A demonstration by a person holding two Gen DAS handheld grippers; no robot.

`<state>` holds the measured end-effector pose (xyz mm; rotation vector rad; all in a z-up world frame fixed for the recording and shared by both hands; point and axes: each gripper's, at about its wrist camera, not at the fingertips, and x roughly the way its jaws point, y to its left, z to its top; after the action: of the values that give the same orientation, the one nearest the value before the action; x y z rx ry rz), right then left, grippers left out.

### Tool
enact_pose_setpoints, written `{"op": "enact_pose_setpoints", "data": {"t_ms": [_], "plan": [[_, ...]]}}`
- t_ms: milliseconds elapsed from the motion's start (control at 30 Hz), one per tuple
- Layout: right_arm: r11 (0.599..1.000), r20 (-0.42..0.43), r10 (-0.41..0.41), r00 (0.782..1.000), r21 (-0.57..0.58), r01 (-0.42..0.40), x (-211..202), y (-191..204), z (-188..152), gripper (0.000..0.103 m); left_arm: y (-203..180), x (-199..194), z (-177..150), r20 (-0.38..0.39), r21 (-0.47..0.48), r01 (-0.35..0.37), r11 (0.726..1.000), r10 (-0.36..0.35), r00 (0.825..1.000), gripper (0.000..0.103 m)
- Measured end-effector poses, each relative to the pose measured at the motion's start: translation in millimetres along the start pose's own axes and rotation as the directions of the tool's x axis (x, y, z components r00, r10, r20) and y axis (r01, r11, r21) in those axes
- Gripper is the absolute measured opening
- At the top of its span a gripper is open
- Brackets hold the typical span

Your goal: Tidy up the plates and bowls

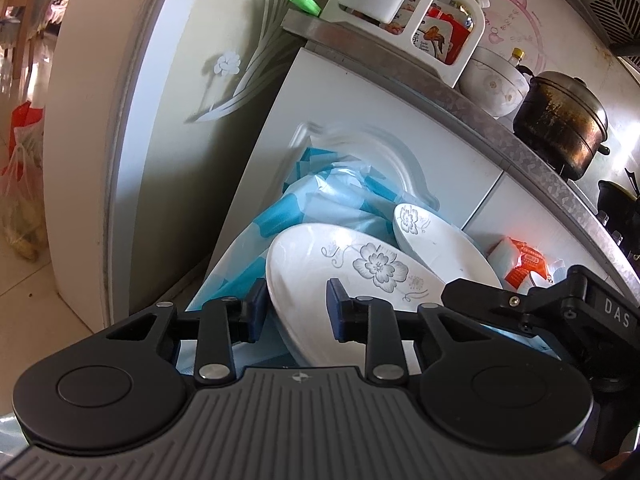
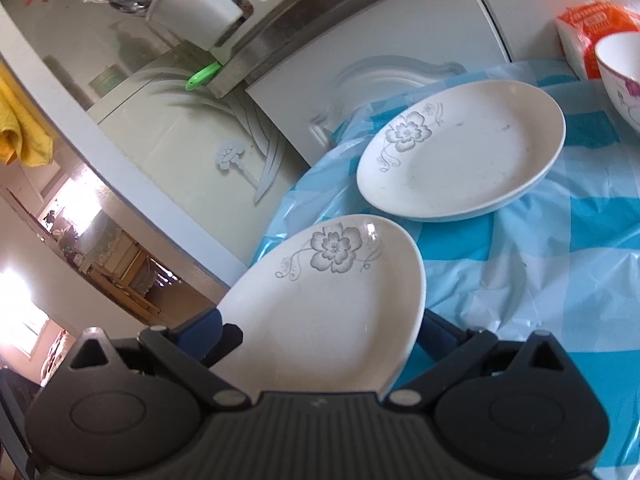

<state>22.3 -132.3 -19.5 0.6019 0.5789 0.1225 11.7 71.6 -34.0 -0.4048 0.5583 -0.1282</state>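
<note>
A white plate with a grey flower (image 1: 340, 276) (image 2: 320, 312) is held tilted between both grippers above the blue checked tablecloth (image 2: 540, 248). My left gripper (image 1: 296, 312) is shut on its rim, one pad on each face. My right gripper (image 2: 324, 332) is shut on the same plate's opposite edge and shows as a black body in the left wrist view (image 1: 560, 304). A second matching plate (image 2: 460, 156) (image 1: 436, 240) lies flat on the cloth just beyond. A white bowl with a pink pattern (image 2: 620, 76) stands at the far right.
An orange and white packet (image 2: 588, 32) (image 1: 520, 264) lies by the bowl. White cabinet doors (image 1: 380, 128) and a counter (image 1: 500, 120) with a blackened pot (image 1: 560, 120) and a white rack (image 1: 420, 12) rise behind the table. A fridge (image 1: 140, 100) stands left.
</note>
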Motion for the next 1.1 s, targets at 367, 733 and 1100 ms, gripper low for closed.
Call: {"op": "enact_pose_setpoints", "data": {"t_ms": [367,733,1100], "plan": [[0.997,0.034,-0.009,0.999,-0.079,0.012,-8,12,-1,0.101,-3,-11,1,0.040,0.012,0.012,1.000,-0.012,0.999,0.030],[0.989,0.080,-0.013,0.997,-0.147,0.024,-24,17,-8,0.101,-10,-24,0,0.071,0.043,0.036,0.998,-0.039,0.997,0.030],[0.981,0.135,-0.026,0.990,-0.187,0.051,-53,19,-18,0.101,-22,-48,-4,0.087,0.098,0.080,0.992,-0.088,0.992,0.030]]}}
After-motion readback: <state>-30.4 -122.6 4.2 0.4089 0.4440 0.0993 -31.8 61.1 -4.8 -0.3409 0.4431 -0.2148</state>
